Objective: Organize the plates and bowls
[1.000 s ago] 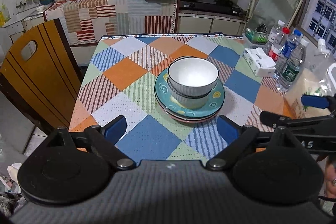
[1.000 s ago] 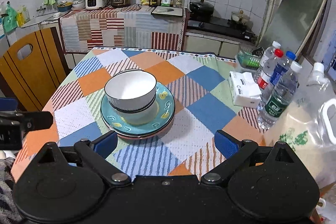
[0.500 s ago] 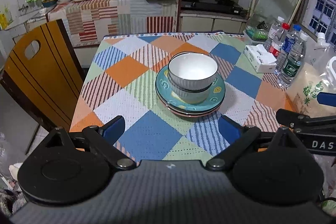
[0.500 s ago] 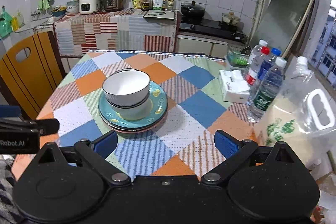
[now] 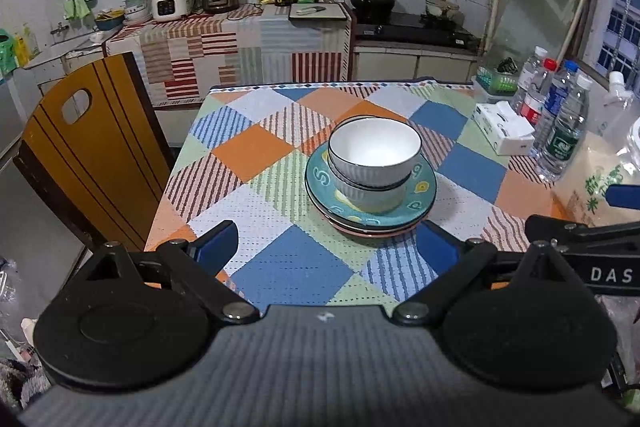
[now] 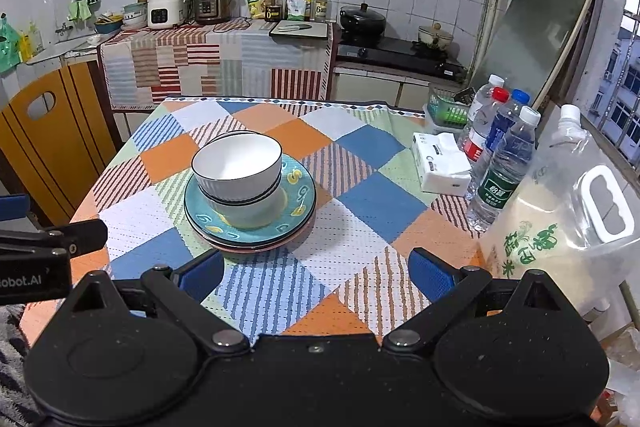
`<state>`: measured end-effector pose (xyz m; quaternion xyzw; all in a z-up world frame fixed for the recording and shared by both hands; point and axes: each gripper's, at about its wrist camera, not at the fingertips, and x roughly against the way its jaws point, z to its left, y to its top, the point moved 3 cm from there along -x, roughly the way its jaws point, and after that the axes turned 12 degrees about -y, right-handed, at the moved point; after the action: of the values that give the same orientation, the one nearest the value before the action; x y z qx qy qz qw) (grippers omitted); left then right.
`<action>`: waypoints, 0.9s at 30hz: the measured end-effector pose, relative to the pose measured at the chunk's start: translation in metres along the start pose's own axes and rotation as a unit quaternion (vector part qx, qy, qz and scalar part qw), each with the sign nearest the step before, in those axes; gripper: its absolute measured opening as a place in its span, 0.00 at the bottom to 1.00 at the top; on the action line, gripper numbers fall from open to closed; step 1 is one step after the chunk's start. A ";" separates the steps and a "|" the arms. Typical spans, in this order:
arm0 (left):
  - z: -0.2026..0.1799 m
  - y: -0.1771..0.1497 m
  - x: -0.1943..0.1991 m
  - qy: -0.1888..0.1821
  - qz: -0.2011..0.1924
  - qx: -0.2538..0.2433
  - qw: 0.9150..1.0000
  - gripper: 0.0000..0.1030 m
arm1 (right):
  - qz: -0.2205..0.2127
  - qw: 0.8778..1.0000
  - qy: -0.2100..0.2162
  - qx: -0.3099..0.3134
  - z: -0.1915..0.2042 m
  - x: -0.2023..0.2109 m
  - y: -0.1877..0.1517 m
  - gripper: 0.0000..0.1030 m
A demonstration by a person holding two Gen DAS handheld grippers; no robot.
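Centrally on the checked worktop [image 5: 280, 259], two nested white bowls [image 5: 374, 151] sit on stacked teal plates [image 5: 424, 183], all glazed, rigid, breakable and slick, best pinched at a rim, while left gripper [image 5: 326, 247] and right gripper [image 6: 316, 269] hang back, jaws wide and empty.

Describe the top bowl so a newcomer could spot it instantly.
On the patchwork tablecloth, mid-table, a stack of teal plates carries two nested bowls. The top bowl is the upper one: white inside, ribbed pale wall, thin dark rim, empty.
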<state>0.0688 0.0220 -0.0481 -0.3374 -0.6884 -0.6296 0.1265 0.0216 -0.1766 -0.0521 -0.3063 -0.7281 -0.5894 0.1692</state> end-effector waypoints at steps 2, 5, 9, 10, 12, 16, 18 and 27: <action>0.003 0.000 0.001 -0.004 -0.010 0.008 1.000 1.00 | 0.000 1.000 -0.004 0.003 0.000 -0.001 0.000 0.97; 0.005 0.000 0.002 -0.008 -0.017 0.012 1.000 1.00 | 0.001 1.000 -0.006 0.004 -0.001 -0.002 -0.001 0.97; 0.002 -0.001 0.000 0.016 -0.018 -0.006 1.000 1.00 | 0.006 1.000 -0.008 0.002 -0.002 -0.004 -0.003 0.97; 0.002 0.000 0.000 0.015 -0.016 -0.007 1.000 1.00 | 0.006 1.000 -0.008 0.002 -0.002 -0.004 -0.003 0.97; 0.000 0.000 -0.002 0.002 -0.007 -0.008 1.000 1.00 | 0.007 1.000 -0.008 0.002 -0.003 -0.005 -0.003 0.97; -0.005 -0.002 -0.003 -0.008 -0.005 -0.012 1.000 1.00 | 0.010 1.000 -0.008 -0.002 -0.005 -0.006 -0.005 0.97; -0.008 -0.003 -0.004 -0.005 -0.006 -0.015 1.000 1.00 | 0.011 1.000 -0.011 -0.001 -0.006 -0.008 -0.005 0.97; -0.006 -0.007 -0.006 0.013 -0.008 0.004 1.000 1.00 | 0.015 1.000 -0.009 -0.001 -0.008 -0.010 -0.007 0.97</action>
<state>0.0677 0.0141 -0.0561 -0.3234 -0.6916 -0.6322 0.1317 0.0231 -0.1872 -0.0617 -0.3222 -0.7245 -0.5847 0.1713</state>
